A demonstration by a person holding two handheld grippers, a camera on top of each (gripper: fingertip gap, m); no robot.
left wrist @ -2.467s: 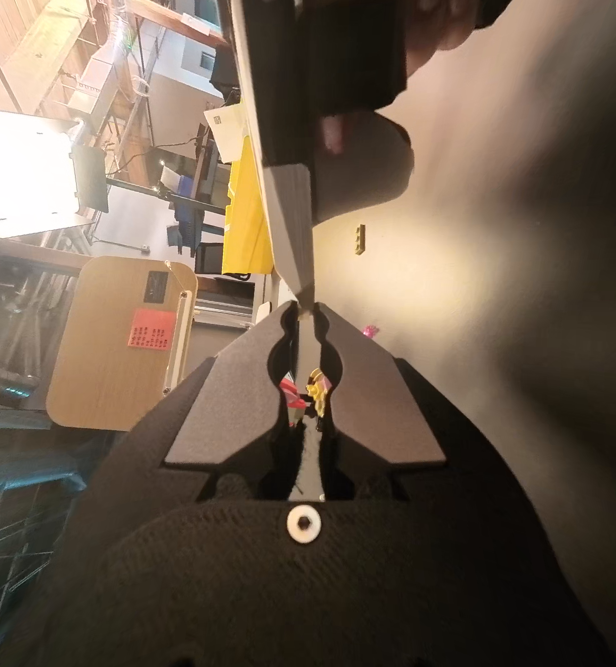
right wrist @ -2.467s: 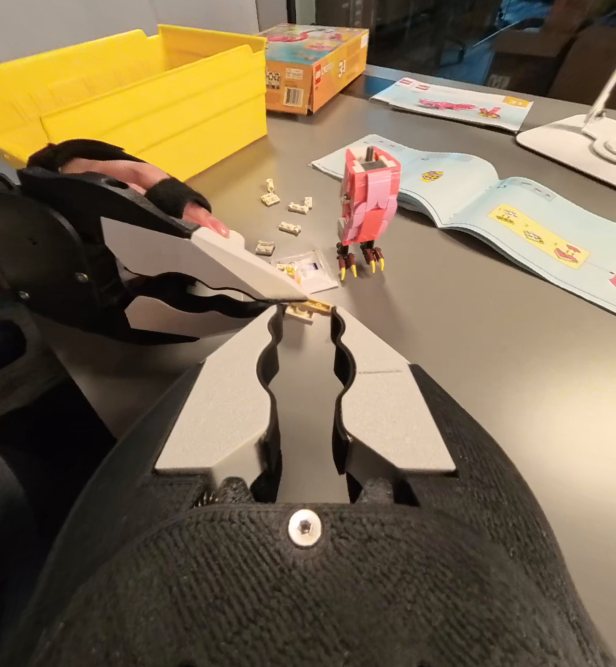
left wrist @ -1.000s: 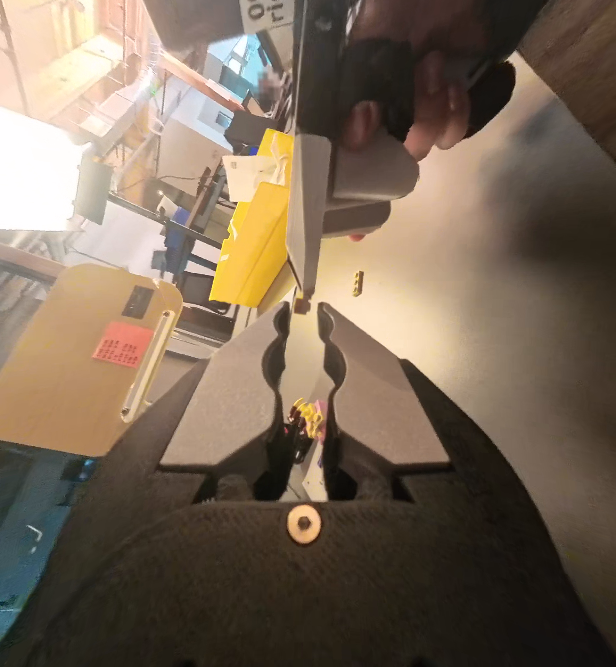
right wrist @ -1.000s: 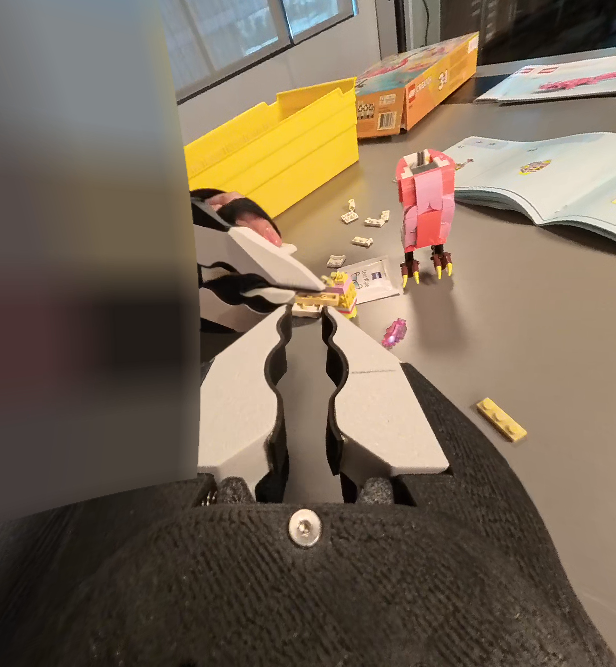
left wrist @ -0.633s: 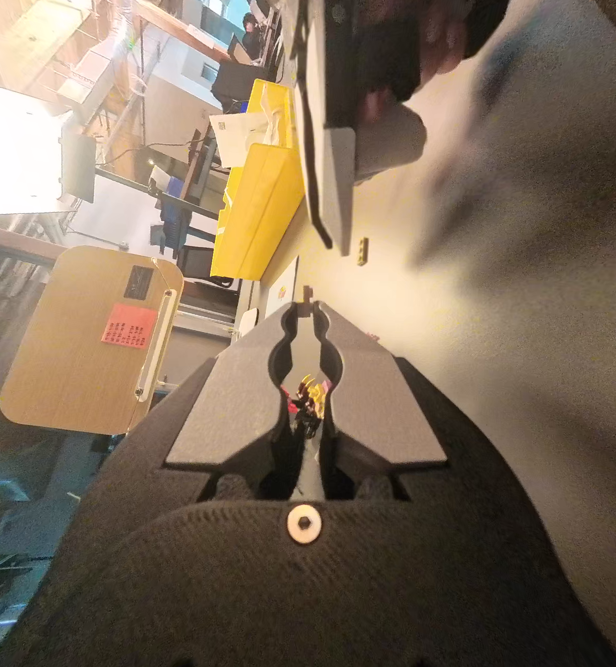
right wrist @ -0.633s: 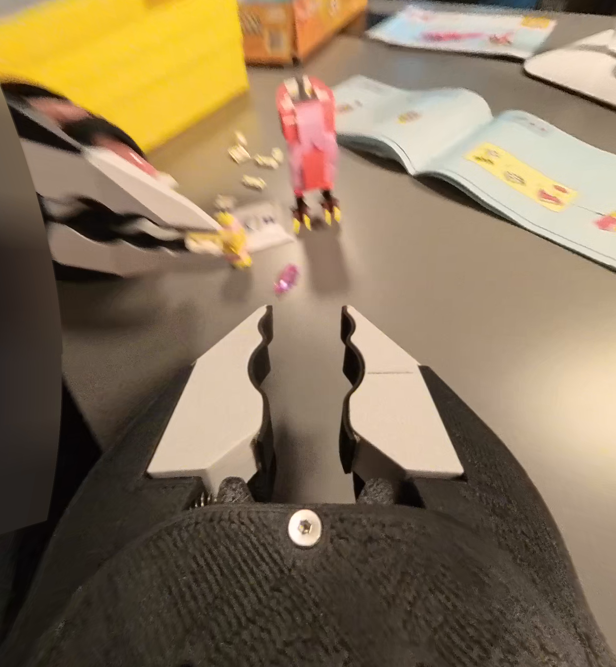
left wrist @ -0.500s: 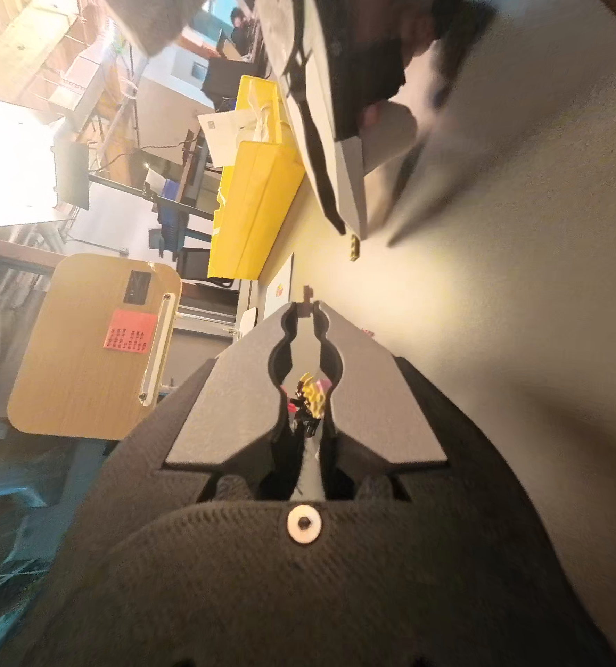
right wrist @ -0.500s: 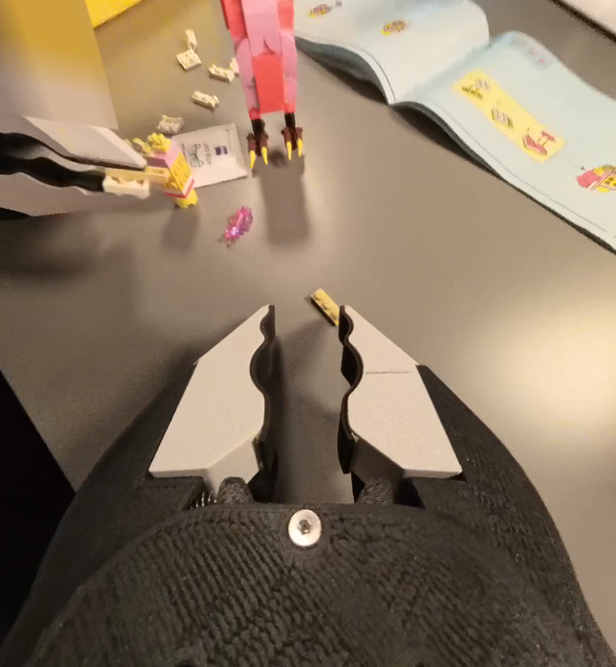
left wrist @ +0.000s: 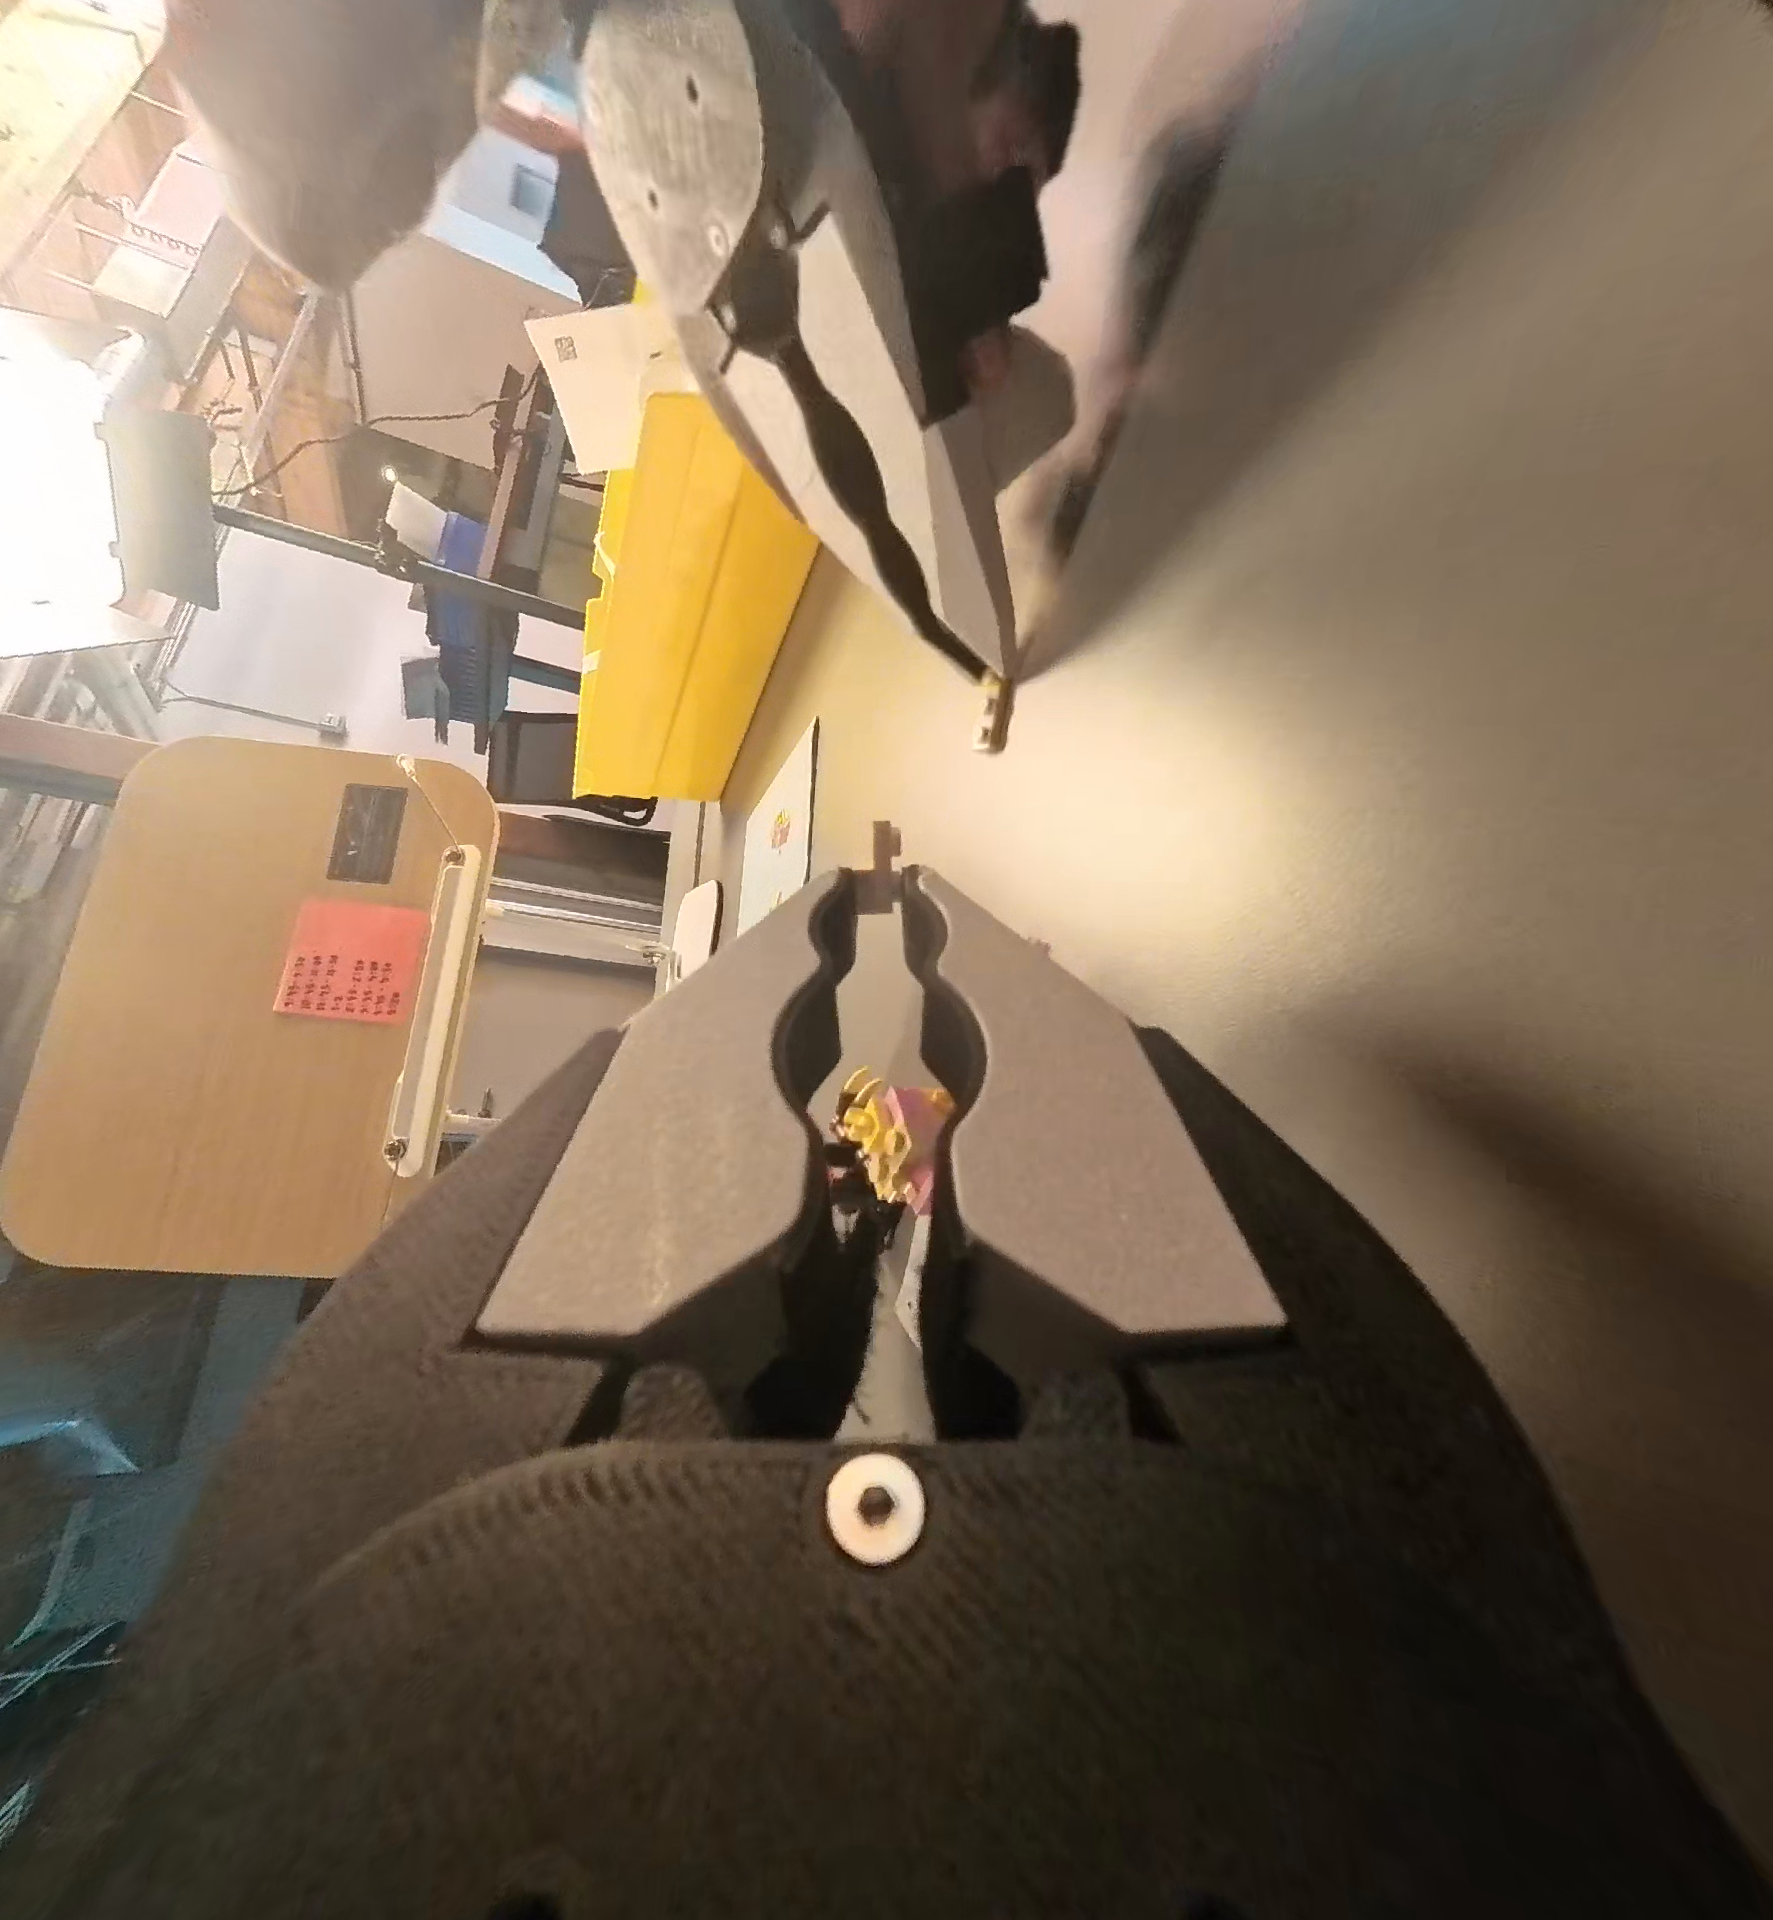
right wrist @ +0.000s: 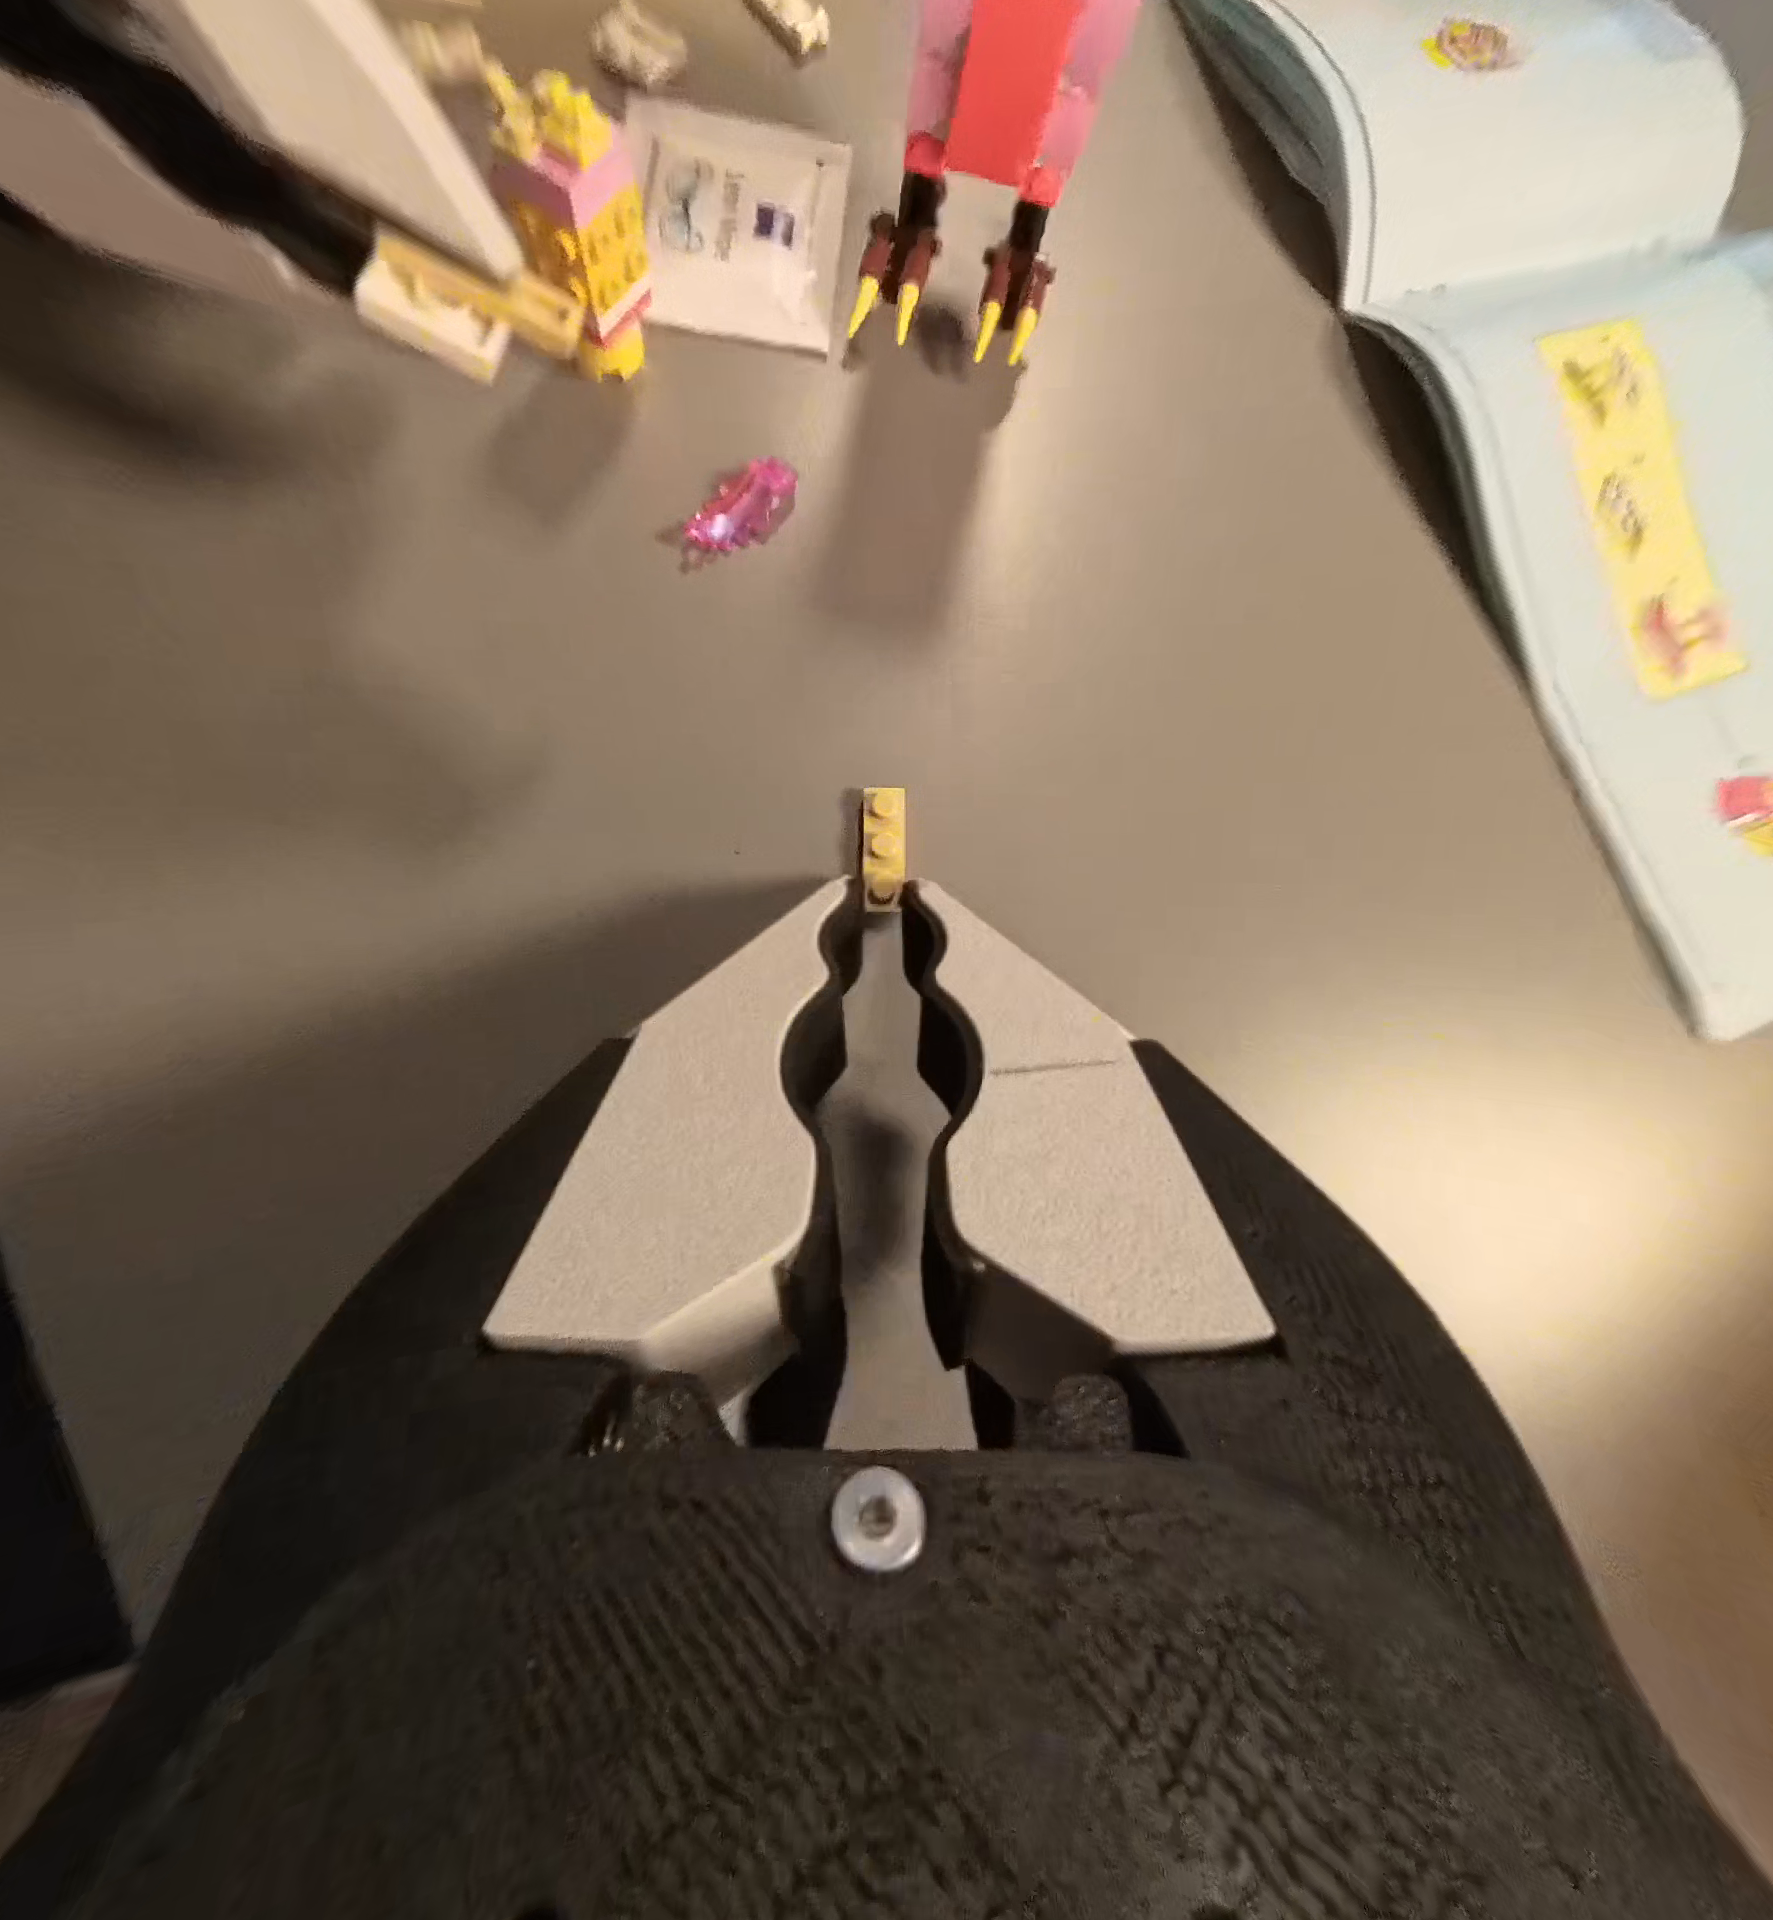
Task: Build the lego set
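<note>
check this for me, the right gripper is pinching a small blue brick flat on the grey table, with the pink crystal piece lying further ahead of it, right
Not quite: the brick is tan-yellow, not blue. The right wrist view shows the right gripper closed on its near end, flat on the grey table, with the pink crystal piece further ahead.

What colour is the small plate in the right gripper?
Tan-yellow plate; clearest in the right wrist view.

Tan three-stud plate [right wrist: 883,847] pinched endwise, small yellow-pink brick build [right wrist: 575,234] on cream plate
</note>
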